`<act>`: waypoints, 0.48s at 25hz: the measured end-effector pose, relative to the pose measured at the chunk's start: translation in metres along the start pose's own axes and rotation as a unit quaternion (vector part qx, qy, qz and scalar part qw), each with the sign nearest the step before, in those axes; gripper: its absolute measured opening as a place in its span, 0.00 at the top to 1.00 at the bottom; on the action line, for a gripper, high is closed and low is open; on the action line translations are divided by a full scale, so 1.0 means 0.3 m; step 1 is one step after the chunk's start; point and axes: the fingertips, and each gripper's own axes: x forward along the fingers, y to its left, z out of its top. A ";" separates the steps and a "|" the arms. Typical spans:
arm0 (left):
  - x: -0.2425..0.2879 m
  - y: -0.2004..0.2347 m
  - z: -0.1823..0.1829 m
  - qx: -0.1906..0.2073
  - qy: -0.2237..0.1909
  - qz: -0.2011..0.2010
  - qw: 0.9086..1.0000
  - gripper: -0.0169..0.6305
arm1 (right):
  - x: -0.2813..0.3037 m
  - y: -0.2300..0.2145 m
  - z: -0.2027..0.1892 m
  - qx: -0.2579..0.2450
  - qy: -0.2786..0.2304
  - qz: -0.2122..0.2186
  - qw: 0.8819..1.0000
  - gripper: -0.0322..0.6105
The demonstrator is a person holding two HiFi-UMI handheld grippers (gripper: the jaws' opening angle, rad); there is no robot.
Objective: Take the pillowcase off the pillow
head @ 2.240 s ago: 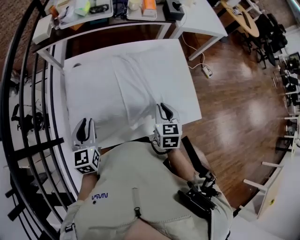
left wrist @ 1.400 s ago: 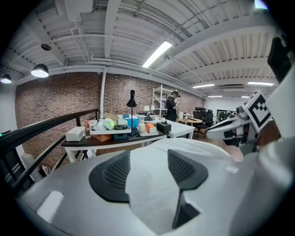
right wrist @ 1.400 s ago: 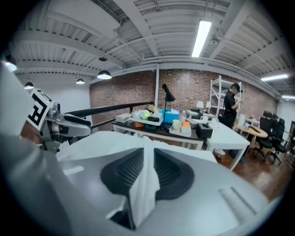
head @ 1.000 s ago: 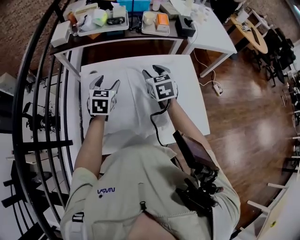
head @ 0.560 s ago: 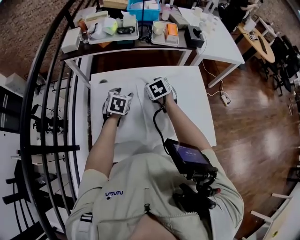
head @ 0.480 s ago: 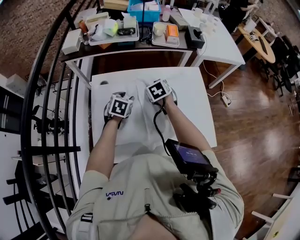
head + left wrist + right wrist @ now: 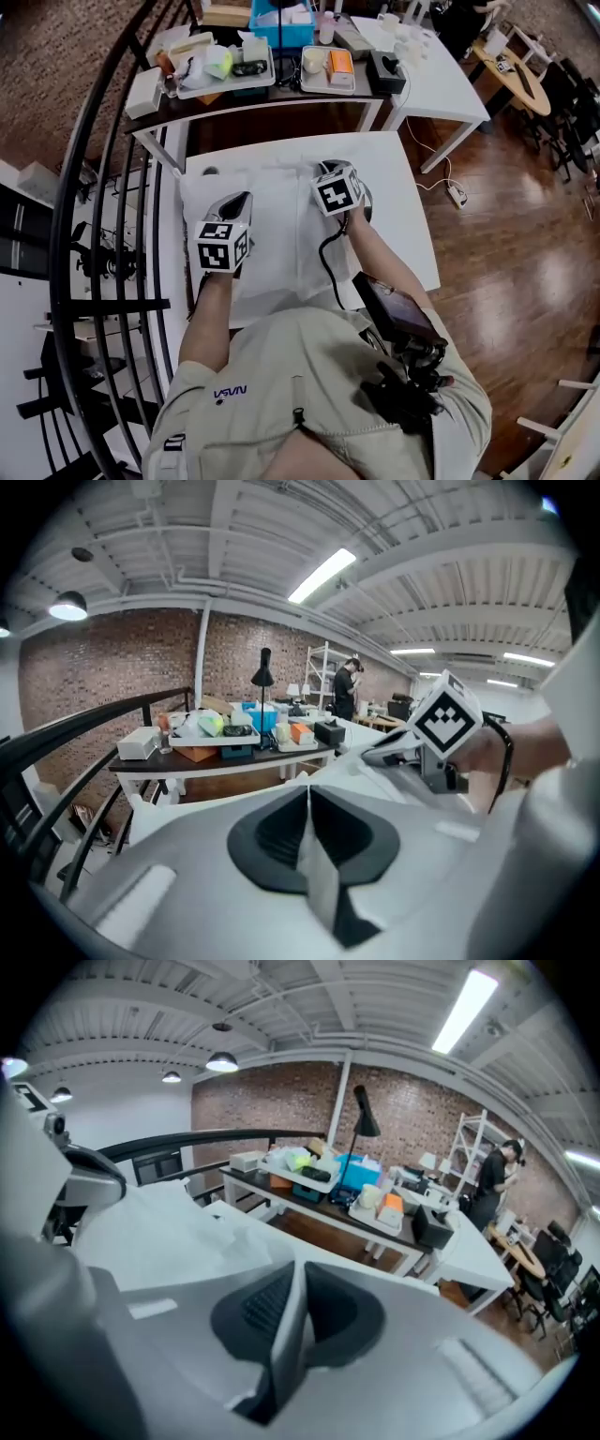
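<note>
Barely started, by the look of it. The pillow (image 7: 246, 272) is lying flat on the white table (image 7: 401, 225), and the pillowcase (image 7: 281, 225) seems to be fully on it; no bare pillow can be seen anywhere.

The left gripper (image 7: 307, 797) has just been snapped closed, and a thin fold of white fabric is pinched between its pads. Same story for the right gripper (image 7: 300, 1274): its jaws were just closed too, with a sliver of white cloth caught in between. Both grips are taken towards the far end of the pillow.

So only the grabbing is done. All the pulling is left, and which end of the case is open can't be told from here.
</note>
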 end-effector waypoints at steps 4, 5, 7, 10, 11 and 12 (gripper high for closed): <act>-0.103 0.015 0.066 -0.033 -0.050 0.005 0.998 0.95 | -0.055 -0.122 -0.027 0.049 -0.014 -0.033 0.998 0.93; -0.123 0.022 0.072 -0.045 -0.060 0.006 0.997 0.95 | -0.069 -0.156 -0.043 0.059 -0.011 -0.046 0.997 0.93; -0.157 0.046 0.074 -0.069 -0.076 0.011 0.995 0.95 | -0.091 -0.226 -0.082 0.079 -0.006 -0.070 0.994 0.93; -0.170 0.079 0.052 -0.088 -0.083 0.022 0.992 0.96 | -0.106 -0.303 -0.118 0.102 -0.015 -0.081 0.991 0.93; -0.157 0.083 0.040 -0.087 -0.081 0.025 0.993 0.95 | -0.110 -0.320 -0.141 0.112 -0.011 -0.085 0.990 0.93; -0.134 0.084 0.025 -0.082 -0.075 0.028 0.993 0.96 | -0.110 -0.331 -0.167 0.120 -0.005 -0.090 0.989 0.93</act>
